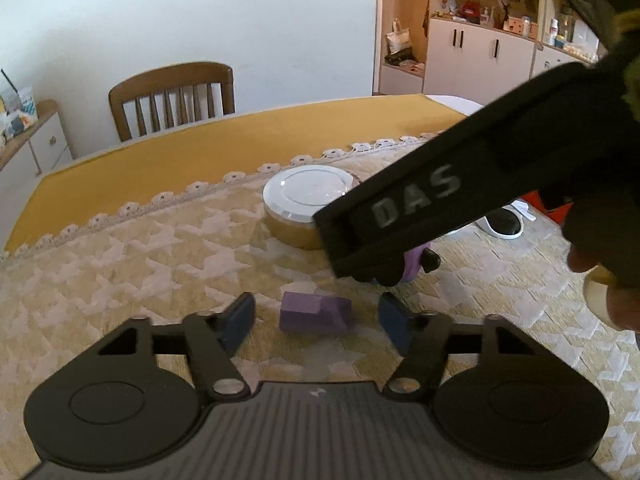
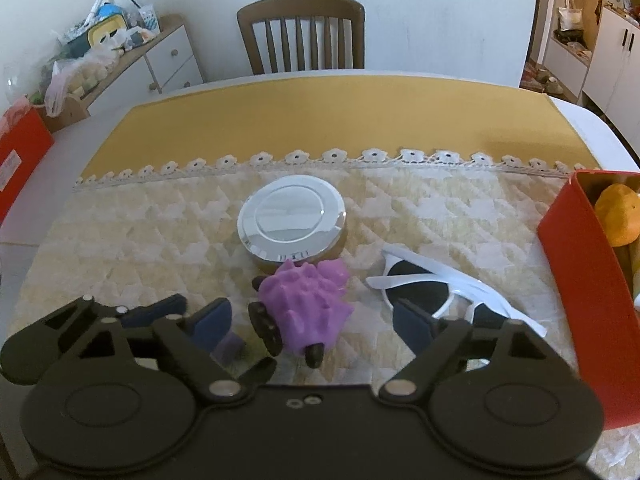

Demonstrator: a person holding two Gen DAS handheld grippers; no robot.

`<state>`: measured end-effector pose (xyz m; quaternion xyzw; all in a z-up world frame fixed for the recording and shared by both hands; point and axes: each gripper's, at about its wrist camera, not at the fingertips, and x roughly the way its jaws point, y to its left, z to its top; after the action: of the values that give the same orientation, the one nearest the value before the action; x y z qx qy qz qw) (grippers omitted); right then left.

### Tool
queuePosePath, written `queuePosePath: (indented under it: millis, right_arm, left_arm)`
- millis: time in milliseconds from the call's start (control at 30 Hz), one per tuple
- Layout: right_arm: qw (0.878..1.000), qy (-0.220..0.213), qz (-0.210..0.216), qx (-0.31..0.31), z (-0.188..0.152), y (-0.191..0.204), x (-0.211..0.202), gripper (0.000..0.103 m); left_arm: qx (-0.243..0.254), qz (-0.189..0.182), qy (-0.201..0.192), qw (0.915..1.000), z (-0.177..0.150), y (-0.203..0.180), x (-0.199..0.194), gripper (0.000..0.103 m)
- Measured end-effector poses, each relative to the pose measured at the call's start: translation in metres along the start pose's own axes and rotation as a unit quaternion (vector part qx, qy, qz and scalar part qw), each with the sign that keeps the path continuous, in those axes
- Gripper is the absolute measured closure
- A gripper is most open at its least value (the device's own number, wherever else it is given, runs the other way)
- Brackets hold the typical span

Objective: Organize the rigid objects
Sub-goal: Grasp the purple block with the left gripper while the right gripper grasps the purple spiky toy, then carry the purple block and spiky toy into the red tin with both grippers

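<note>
Left wrist view: left tongs point(image 1: 316, 322) open, pads either side of a purple block point(image 1: 314, 314) lying on the quilted cloth of the desk point(image 1: 120, 272), pads not touching it. Block lies flat, long axis running left to right across the gap, its sloped end toward the right pad. Just beyond, the right gripper body crosses the frame over a purple spiky toy point(image 1: 416, 262), with a round white-lidded tin point(image 1: 308, 200) behind.

Right wrist view: right tongs point(image 2: 316, 320) open and wide, bracketing the purple spiky toy point(image 2: 306, 308) without contact that can be made out. Toy sits on dark wheels, long axis running roughly away from the camera and a little to the right, narrower end toward the tin point(image 2: 292, 220); which end is the front cannot be told. White sunglasses point(image 2: 440, 284) just to the right, folded arms pointing left; red box point(image 2: 576, 280) at the far right edge, something orange already inside.

Step in hand, judged: a double pick, each pair of tongs settling over its own purple piece before closing. Next move calls for a little more descent, then closing squarely on the block's short sides and on the toy's flanks above the wheels, minding the closeness of the two grippers. After that, probably carrying over to the red box.
</note>
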<state>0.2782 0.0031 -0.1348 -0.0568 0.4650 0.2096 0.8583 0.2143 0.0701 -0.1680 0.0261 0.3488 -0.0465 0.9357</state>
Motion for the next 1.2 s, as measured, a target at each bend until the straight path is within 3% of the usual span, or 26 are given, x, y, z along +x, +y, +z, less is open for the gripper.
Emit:
queuePosePath:
  millis: [300,433,700,1200]
  right_arm:
    - [1.000,0.013,-0.001,0.016,0.004,0.000,0.010,0.034]
    - [1.000,0.012,0.006,0.015,0.004,0.001,0.008,0.045]
    - [1.000,0.005,0.016,0.025,0.000,0.002,-0.004,0.045]
    - [0.999,-0.025,0.030,0.028,-0.005,-0.017,-0.075,0.045]
  left_arm:
    - [0.001,0.004,0.002,1.0000,0.003,0.000,0.000,0.067]
    - [-0.001,0.005,0.003,1.0000,0.004,0.000,0.000,0.067]
    - [-0.001,0.013,0.006,0.9999,0.006,-0.001,-0.005,0.067]
    - [-0.012,0.006,-0.009,0.9999,0.024,-0.015,-0.046,0.067]
